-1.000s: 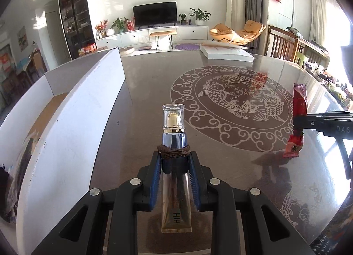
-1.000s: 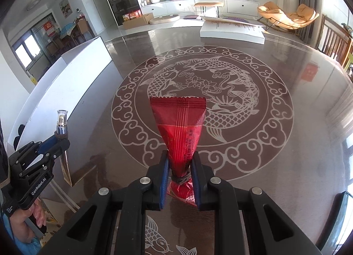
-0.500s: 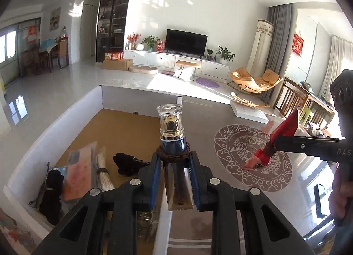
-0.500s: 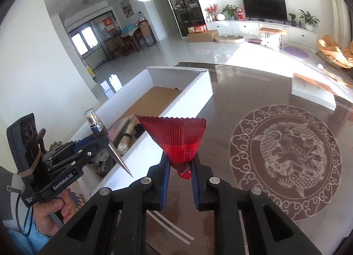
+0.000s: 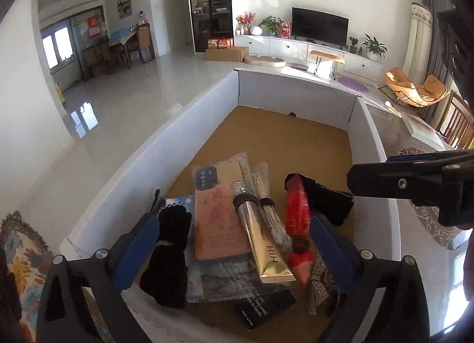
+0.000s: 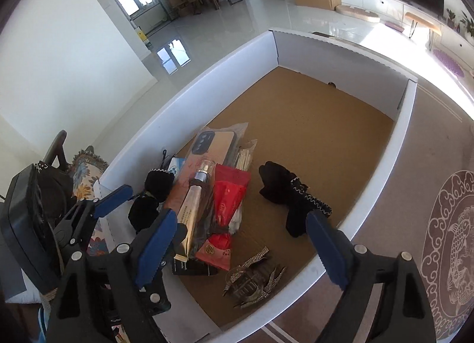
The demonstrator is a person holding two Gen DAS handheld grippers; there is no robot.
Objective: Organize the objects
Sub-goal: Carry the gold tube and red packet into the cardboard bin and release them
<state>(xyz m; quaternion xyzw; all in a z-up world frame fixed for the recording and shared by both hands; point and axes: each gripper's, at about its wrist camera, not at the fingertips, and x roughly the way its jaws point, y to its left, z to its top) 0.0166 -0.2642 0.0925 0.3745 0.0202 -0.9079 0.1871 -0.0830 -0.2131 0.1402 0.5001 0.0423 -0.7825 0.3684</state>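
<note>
We look down into a white-walled box [image 5: 189,123] with a brown cardboard floor, standing on a dark table [image 6: 414,224] patterned with a pale fish medallion; both tools hang above its near end. Our left gripper [image 5: 234,249] has its blue-padded jaws spread wide, having just been opening, and nothing is between the pads; the gold tube [image 5: 263,239] with its clear cap lies loose below it, slanting across a packaged phone case [image 5: 216,215] and beside a bundle of sticks [image 5: 268,203] in a clear wrapper. Our right gripper [image 6: 243,246] likewise stands wide apart, its jaws having just been opening, and grips nothing; the red sachet [image 6: 228,209] lies on the pile just right of the tube, touching it along one side, its crimped end nearest us. In the left view the right gripper enters from the right edge as a dark bar over the box wall. A black fabric item [image 6: 284,191] with a white zigzag trim rests on the cardboard apart from the pile, to the right; another black soft item [image 5: 170,251] lies at the pile's left. Near the front wall sits a sparkly hair clip [image 6: 254,279], or so it seems, since the lens smears it. A black flat packet [image 5: 263,304] with white print pokes out under the pile; the far half of the box floor shows bare cardboard.
</note>
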